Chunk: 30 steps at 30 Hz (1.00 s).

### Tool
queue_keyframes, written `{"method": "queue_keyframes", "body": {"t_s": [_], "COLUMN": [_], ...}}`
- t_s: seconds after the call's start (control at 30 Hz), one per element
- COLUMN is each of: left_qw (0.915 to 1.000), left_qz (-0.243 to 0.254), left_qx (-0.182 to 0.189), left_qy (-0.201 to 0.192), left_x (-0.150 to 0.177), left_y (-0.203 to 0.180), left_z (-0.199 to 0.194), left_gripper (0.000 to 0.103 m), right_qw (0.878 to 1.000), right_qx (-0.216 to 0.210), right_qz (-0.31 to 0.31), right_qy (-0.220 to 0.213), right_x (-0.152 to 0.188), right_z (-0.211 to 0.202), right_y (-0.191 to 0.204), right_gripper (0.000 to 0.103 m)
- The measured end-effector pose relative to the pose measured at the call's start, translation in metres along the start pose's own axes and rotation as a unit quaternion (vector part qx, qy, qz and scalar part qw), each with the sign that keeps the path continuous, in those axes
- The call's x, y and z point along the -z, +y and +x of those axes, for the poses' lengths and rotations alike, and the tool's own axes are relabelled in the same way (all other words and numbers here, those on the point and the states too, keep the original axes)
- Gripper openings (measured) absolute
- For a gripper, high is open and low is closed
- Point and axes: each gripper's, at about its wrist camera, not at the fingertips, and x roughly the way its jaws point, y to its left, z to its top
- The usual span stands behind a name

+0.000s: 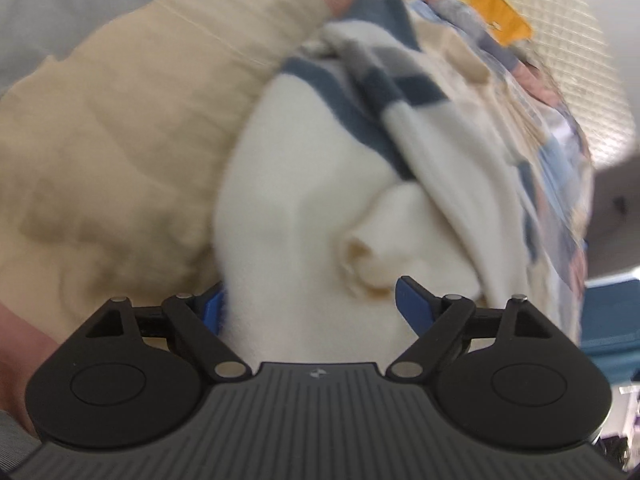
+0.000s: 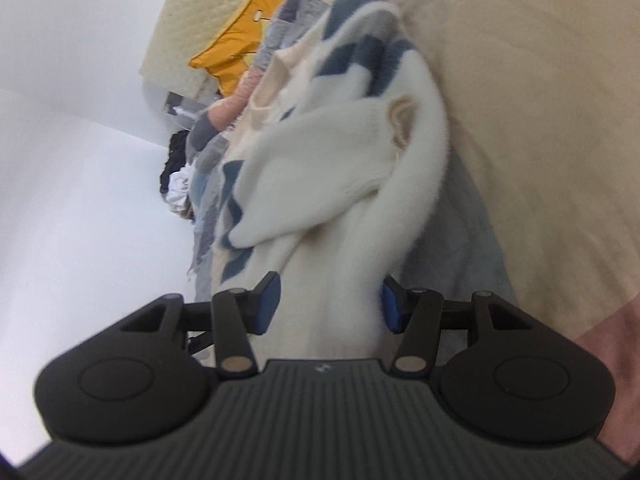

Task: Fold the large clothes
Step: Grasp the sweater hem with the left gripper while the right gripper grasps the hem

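A fluffy white sweater [image 1: 304,184] with navy stripes lies bunched on a beige bed cover [image 1: 112,128]. One cuff [image 1: 362,266] curls up just ahead of my left gripper [image 1: 312,306]. That gripper stands wide open, with white knit lying between its blue pads [image 1: 414,304] and nothing pressed. In the right wrist view the same sweater [image 2: 340,168] runs up from my right gripper [image 2: 331,306]. There the blue pads [image 2: 268,304] are shut on a thick gather of the white knit. A sleeve with its cuff [image 2: 400,120] folds over the body.
A patchwork quilt [image 1: 560,168] lies beyond the sweater, with an orange garment [image 1: 488,4] and a cream quilted cushion [image 1: 572,40] behind it. A blue object [image 1: 608,312] sits at the right edge. White wall [image 2: 72,160] and a dark-and-white clothes heap [image 2: 176,176] show left of the bed.
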Motion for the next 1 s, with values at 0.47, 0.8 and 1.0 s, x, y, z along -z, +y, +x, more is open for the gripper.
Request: {"method": "queue_keyframes", "body": {"t_s": [0.47, 0.8, 1.0], "left_qw": [0.9934, 0.9991, 0.9915], "left_qz": [0.056, -0.011, -0.002], "left_qx": [-0.096, 0.03, 0.1], "left_qy": [0.028, -0.027, -0.083], "left_x": [0.023, 0.005, -0.005], "left_y": [-0.023, -0.01, -0.02], "left_z": [0.02, -0.027, -0.094], "left_gripper": [0.057, 0.017, 0.015], "right_qw": [0.993, 0.997, 0.991], "right_qx": [0.115, -0.027, -0.093], "right_qz": [-0.014, -0.039, -0.025], "right_qy": [0.023, -0.057, -0.088], "right_x": [0.012, 0.005, -0.005], "right_z": [0.03, -0.009, -0.045], "right_y": [-0.012, 0.012, 0.039], "right_gripper": [0.045, 0.014, 0.014]}}
